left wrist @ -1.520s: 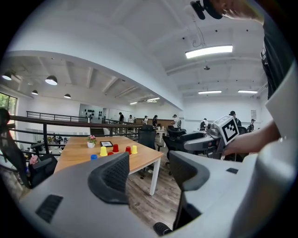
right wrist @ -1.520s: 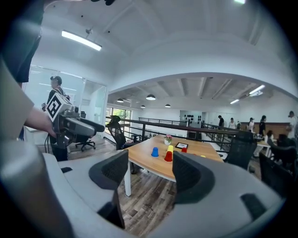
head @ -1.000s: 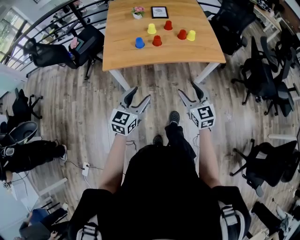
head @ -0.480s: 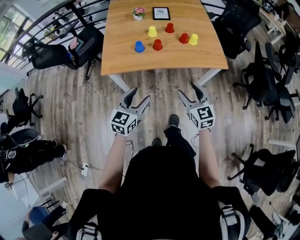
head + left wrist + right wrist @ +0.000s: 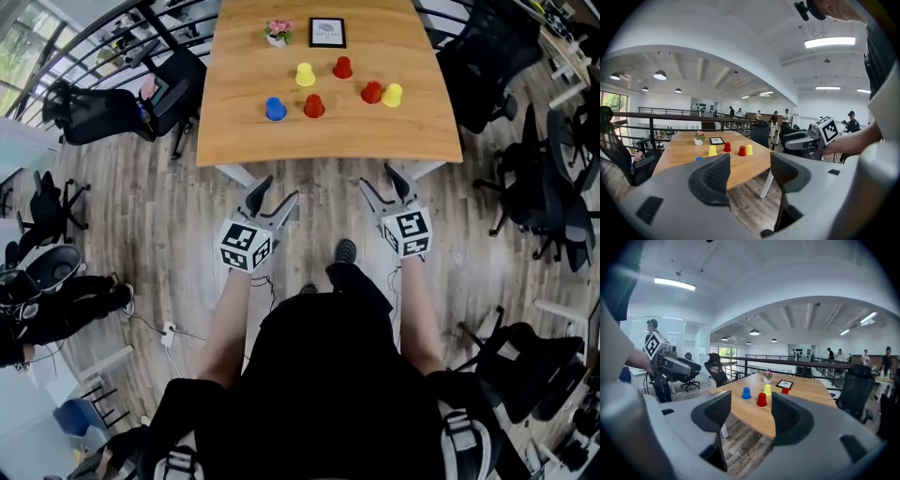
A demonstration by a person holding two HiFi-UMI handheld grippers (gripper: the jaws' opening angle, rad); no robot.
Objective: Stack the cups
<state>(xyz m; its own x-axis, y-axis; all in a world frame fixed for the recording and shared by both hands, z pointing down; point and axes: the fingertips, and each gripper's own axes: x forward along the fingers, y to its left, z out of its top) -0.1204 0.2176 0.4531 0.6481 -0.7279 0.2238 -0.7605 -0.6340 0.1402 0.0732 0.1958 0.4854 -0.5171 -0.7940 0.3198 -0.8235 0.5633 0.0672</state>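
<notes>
Upper centre: wooden table bearing a potted pink flower and, just beside it, a framed picture. Upper left: black railing, office chair. Right edge: further office chairs. Grey-brown plank floor throughout.

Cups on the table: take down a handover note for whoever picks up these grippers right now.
Left gripper: open, empty, over the floor, short of the table.
Right gripper: the same.
Six cups stand upside down, apart, on the table: blue cup, near red cup, far red cup, right red cup, far yellow cup, right yellow cup.
Done: nothing stacked.
To do: reach the table, stack all six.
</notes>
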